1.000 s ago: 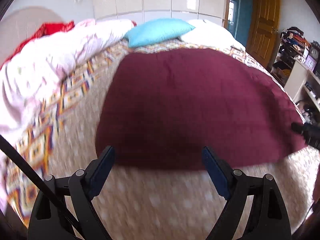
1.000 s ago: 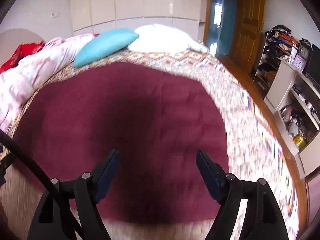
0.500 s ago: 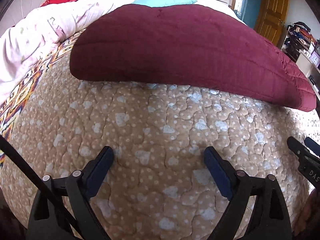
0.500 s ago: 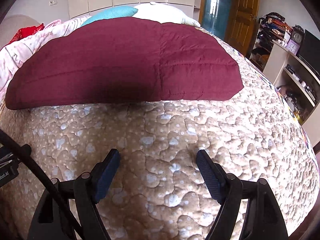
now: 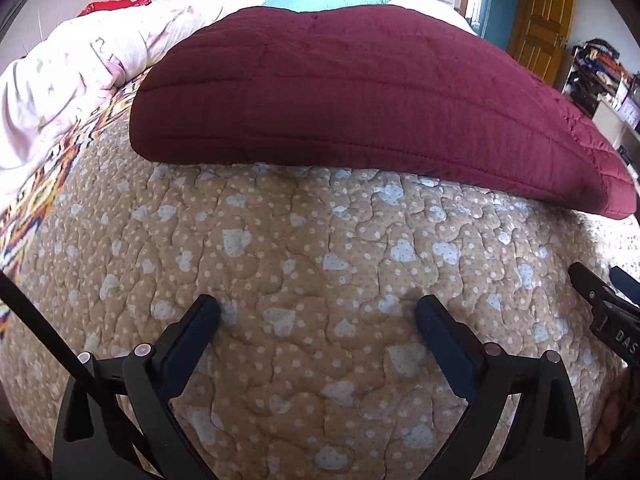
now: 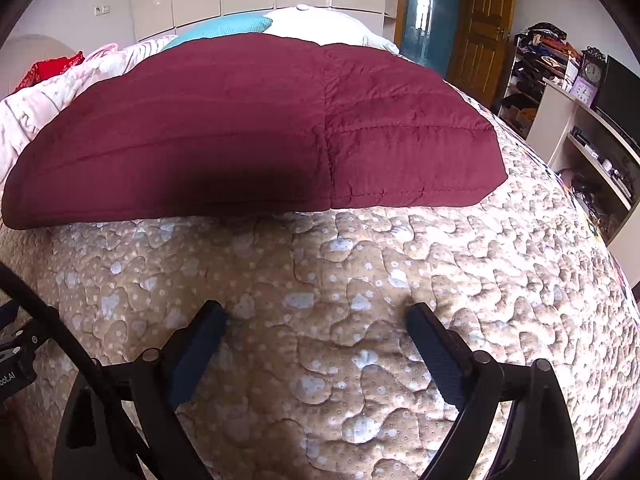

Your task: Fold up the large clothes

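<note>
On the bed, toward twelve o'clock from both cameras, lies one maroon quilted garment (image 5: 360,92), folded flat, its long axis running from nine to three o'clock across each view and its near folded edge facing the grippers. It rests on one tan quilted bedspread (image 5: 320,264) dotted with pale hearts. Two grippers are at work, one per hand. The left gripper (image 5: 318,312) has just been opening its jaws and now stands spread wide, nothing between them but bare bedspread. The right gripper (image 6: 316,316) has likewise just been opening and is spread wide over the bedspread, gripping nothing; it also shows at three o'clock in the left view. Both sit near the garment's edge but apart from it. Beyond the garment, one turquoise pillow (image 6: 224,26) and one white pillow (image 6: 332,24) lie at twelve o'clock, and one pink duvet (image 5: 68,76) is heaped at ten o'clock. One wooden door (image 6: 484,20) stands at one o'clock.
</note>
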`<action>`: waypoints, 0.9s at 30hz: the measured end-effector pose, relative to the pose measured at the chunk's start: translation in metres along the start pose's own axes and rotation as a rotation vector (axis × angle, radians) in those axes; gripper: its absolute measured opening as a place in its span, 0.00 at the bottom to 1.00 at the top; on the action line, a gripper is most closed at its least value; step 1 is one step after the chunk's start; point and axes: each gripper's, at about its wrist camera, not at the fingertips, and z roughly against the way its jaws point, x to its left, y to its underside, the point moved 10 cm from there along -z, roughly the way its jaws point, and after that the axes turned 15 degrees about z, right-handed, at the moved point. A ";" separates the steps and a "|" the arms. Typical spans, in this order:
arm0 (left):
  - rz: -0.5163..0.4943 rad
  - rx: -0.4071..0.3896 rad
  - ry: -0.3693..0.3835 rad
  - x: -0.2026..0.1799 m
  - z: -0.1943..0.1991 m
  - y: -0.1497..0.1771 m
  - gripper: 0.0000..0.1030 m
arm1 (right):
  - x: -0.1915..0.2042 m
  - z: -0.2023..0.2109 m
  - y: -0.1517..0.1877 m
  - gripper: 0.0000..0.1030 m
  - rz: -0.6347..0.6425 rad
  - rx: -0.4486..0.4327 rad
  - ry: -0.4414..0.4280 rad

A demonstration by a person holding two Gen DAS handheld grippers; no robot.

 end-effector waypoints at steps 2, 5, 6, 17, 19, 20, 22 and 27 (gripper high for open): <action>0.012 0.013 0.000 -0.002 -0.005 -0.008 0.96 | -0.001 0.000 0.000 0.93 -0.001 -0.001 -0.001; 0.044 0.049 0.016 -0.004 -0.017 -0.022 0.97 | 0.003 0.000 0.000 0.93 -0.001 -0.001 0.000; 0.043 0.051 0.017 -0.005 -0.020 -0.024 0.98 | 0.002 0.000 0.000 0.93 -0.001 -0.001 -0.001; 0.042 0.021 0.021 -0.005 -0.018 -0.018 0.99 | 0.005 0.003 0.003 0.93 0.007 0.003 0.015; 0.043 0.022 0.023 -0.005 -0.017 -0.015 0.99 | 0.008 0.004 0.001 0.93 0.023 0.011 0.035; 0.043 0.022 0.024 -0.005 -0.017 -0.014 0.99 | 0.009 0.005 -0.001 0.93 0.027 0.013 0.039; 0.044 0.023 0.023 -0.005 -0.017 -0.014 0.99 | 0.013 0.004 -0.006 0.93 0.034 0.016 0.028; 0.036 0.008 0.016 -0.003 -0.016 -0.014 1.00 | 0.029 -0.005 -0.022 0.93 0.067 0.026 0.005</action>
